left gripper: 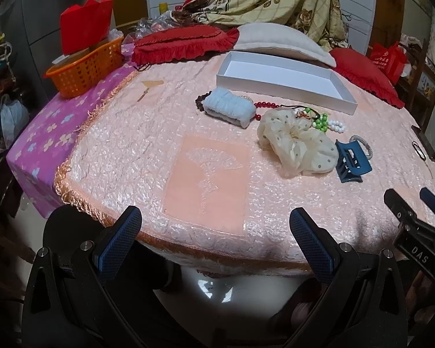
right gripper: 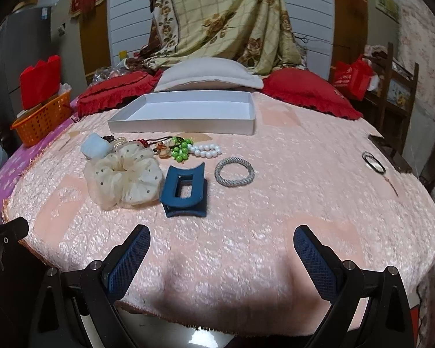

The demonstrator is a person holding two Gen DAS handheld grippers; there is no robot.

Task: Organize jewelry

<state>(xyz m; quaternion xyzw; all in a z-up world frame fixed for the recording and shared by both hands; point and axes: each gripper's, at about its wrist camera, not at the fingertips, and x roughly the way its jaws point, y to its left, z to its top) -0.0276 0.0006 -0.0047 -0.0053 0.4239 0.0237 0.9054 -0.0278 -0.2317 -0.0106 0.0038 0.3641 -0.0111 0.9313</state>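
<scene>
Both claws were found held low at the near edge of the bed, with nothing gripped. The left claw was seen with its jaws wide apart, and the right claw likewise.

The jewelry was laid out in a loose cluster on the pink bedspread. From the right wrist view, a blue hair clip was noted at 12 o'clock from the right claw, a cream scrunchie at 11 o'clock touching the clip, and a silver bangle just right of the clip, lying apart from it. Green beads and a white pearl bracelet were recorded further back, tangled with red beads beside a pale blue band. An empty white box was placed beyond the cluster.

No item was judged sorted yet. It is advised that isolated pieces be taken first, the bangle or clip, gripped across a narrow section and lifted clear before transfer to the box; the tangled strands would likely drag neighbours along.
</scene>
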